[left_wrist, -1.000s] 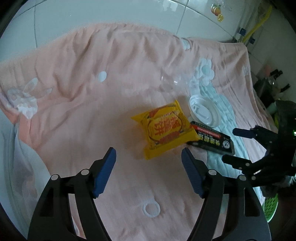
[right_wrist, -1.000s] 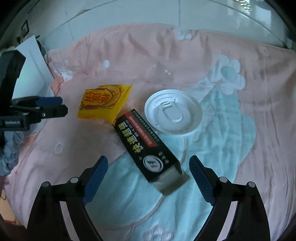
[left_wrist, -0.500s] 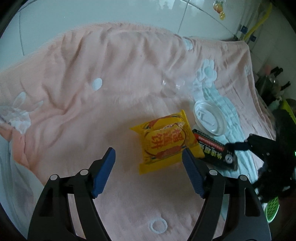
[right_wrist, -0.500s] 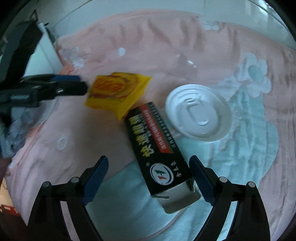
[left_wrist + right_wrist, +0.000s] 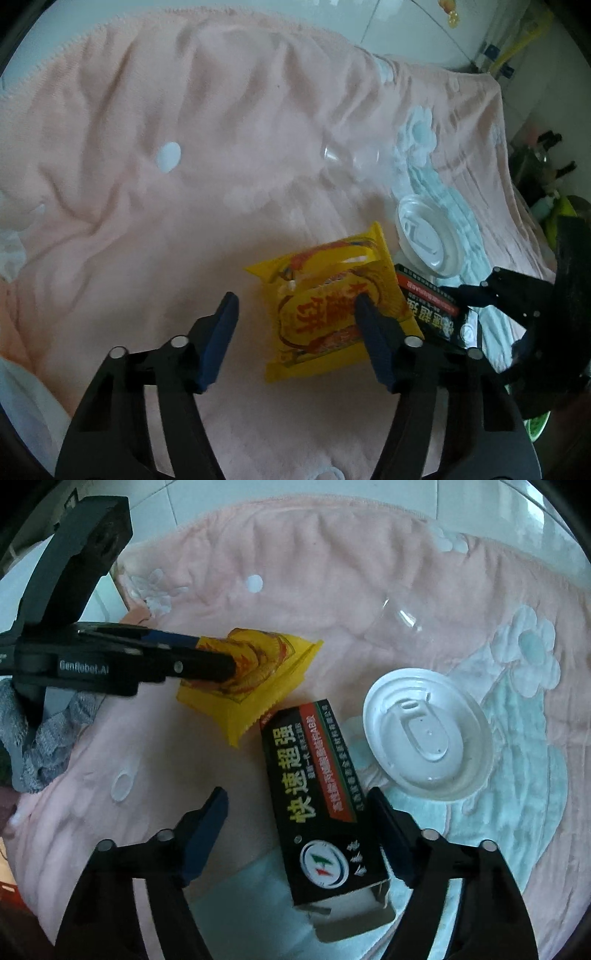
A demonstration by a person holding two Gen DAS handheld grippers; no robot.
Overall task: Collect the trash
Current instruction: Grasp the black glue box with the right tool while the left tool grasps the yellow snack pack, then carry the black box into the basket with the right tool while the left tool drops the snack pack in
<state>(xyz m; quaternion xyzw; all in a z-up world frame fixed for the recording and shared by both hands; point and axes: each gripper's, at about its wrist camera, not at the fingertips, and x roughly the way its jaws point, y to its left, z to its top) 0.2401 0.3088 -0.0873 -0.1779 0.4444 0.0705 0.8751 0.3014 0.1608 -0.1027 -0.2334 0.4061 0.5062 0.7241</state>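
Two grippers hover wide open over the pink blanket (image 5: 155, 229). Left gripper (image 5: 295, 306) straddles the yellow wrapper (image 5: 325, 314) (one finger overlaps it); right gripper (image 5: 297, 805) flanks the black box (image 5: 314, 797) just beside that wrapper, near the white lid (image 5: 424, 734).

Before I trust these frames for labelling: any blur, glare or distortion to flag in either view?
Left wrist view: dim and soft, strong fisheye bending of the pink blanket; the yellow snack packet slightly blurred. Right wrist view: sharper, the black box has readable print; the left tongs smeared by motion; the white lid bright, not blown out.
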